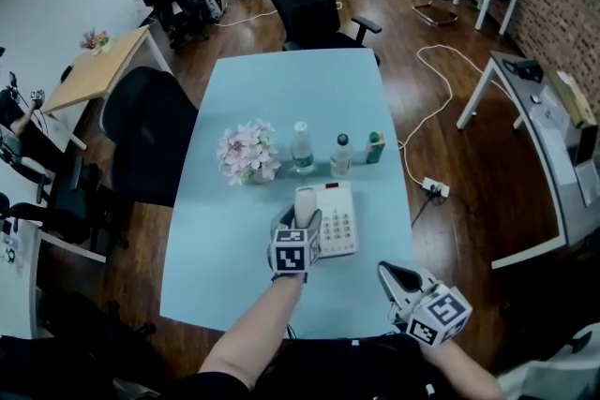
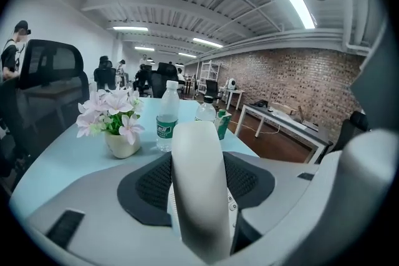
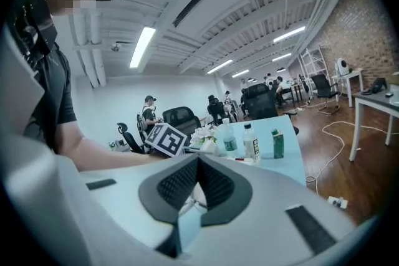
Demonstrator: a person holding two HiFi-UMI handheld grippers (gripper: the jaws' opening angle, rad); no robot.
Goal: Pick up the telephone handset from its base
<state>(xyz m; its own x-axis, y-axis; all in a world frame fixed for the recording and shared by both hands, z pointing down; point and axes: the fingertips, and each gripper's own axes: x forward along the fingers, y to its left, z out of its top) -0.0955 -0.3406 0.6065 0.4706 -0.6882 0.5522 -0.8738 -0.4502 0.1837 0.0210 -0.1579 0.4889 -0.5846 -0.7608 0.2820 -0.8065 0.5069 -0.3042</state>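
The handset [image 2: 198, 184] is clamped by its narrow sides in the left tool [image 1: 302, 222], just above its base [image 1: 339, 218] on the tabletop [image 1: 281, 98], ready for lifting clear. The right tool [image 1: 398, 278], jaws together and empty, is kept aside.

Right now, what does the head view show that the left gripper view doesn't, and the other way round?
Head view only: the right gripper, shut and empty, the left gripper's marker cube, and a power strip on the floor.
Left gripper view only: the ceiling lights, and that gripper's pads pressed against the handset's sides.
Both: the handset, flowers, water bottles, green carton, blue table.
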